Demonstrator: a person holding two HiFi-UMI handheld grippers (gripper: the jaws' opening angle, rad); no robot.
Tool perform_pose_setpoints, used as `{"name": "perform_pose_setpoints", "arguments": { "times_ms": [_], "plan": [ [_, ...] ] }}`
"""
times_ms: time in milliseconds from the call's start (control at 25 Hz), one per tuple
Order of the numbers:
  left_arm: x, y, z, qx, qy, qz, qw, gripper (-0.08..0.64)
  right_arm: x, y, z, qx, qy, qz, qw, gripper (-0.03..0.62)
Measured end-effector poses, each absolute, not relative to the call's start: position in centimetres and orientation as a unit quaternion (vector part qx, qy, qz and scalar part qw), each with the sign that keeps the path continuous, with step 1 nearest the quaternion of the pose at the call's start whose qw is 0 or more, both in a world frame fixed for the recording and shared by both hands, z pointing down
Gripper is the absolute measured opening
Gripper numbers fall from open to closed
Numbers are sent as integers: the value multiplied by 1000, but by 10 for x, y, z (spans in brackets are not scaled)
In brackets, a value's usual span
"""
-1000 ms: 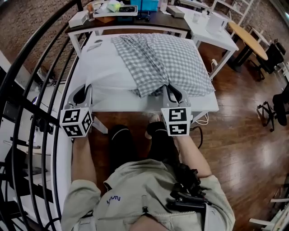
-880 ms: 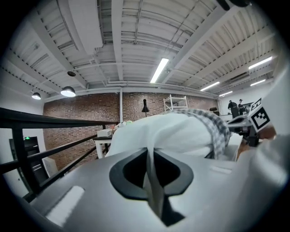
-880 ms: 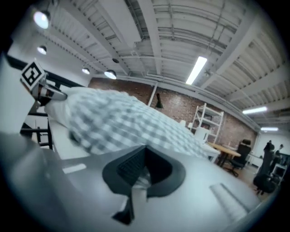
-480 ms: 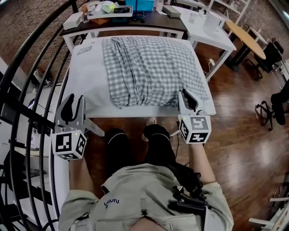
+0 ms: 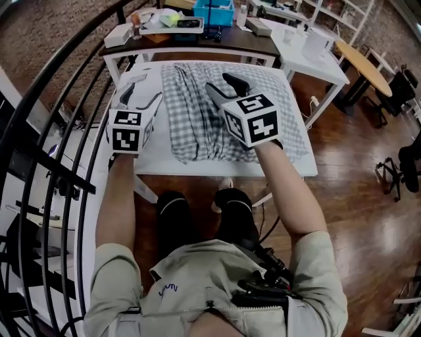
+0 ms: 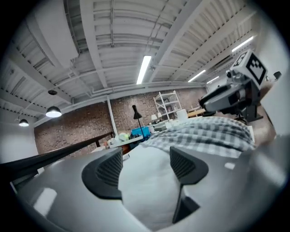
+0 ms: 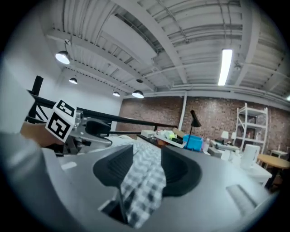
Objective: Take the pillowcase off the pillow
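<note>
The grey-and-white checked pillowcase (image 5: 197, 112) lies bunched on the white table (image 5: 289, 168). The white pillow (image 6: 145, 199) bulges to its left. My left gripper (image 5: 141, 92) hovers above the pillow's side. Its jaws have just been opening and stand wide, with nothing pressed between them. In the left gripper view (image 6: 145, 165) only the pillow shows beyond the gap. My right gripper (image 5: 225, 85) hangs over the middle of the cloth. Its jaws have also just been opening, and a fold of pillowcase (image 7: 147, 190) lies loosely between the parted pads (image 7: 113, 170).
A dark desk carrying a blue box (image 5: 214, 12) and a tray stands behind the table. A white side table (image 5: 309, 46) and a round wooden table (image 5: 365, 59) are at the right. A black railing (image 5: 59, 99) runs along the left. The person's legs are at the near edge.
Both grippers have risen from the table's near edge and moved forward over it. Both sets of jaws have parted. The checked cloth is bunched again toward the table's middle.
</note>
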State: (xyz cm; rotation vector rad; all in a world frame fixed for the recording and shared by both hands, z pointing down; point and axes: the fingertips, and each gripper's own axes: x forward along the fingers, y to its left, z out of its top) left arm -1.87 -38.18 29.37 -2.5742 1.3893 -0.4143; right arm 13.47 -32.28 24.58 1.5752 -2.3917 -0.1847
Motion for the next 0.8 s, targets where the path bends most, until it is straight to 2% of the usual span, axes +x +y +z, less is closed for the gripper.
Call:
{"name": "perform_pose_setpoints", "arguments": {
  "times_ms": [160, 240, 400, 440, 480, 520, 560, 680, 800],
  "plan": [
    [-12, -409, 321, -874, 456, -167, 29, 302, 126, -372, 249, 551, -816, -24, 173, 206],
    [-5, -408, 331, -883, 433, -183, 16, 266, 125, -392, 258, 558, -805, -6, 204, 226],
    [8, -389, 339, -893, 400, -202, 42, 46, 129, -416, 300, 556, -779, 25, 289, 252],
    [8, -384, 339, -894, 400, -196, 48, 22, 130, -417, 308, 556, -772, 19, 307, 238],
    [7, -379, 338, -895, 401, -186, 52, 19, 132, -418, 309, 560, -764, 1, 320, 170],
    [4, -375, 336, -897, 403, -174, 54, 17, 135, -418, 303, 568, -755, -27, 327, 74],
    [0, -371, 332, -899, 404, -163, 55, 17, 140, -419, 295, 579, -742, -55, 334, 12],
    [-19, -362, 318, -904, 402, -134, 57, 14, 175, -421, 274, 616, -697, -105, 353, 11],
    [-34, -353, 300, -906, 402, -113, 71, 14, 227, -417, 266, 648, -673, -85, 346, 11]
  ]
}}
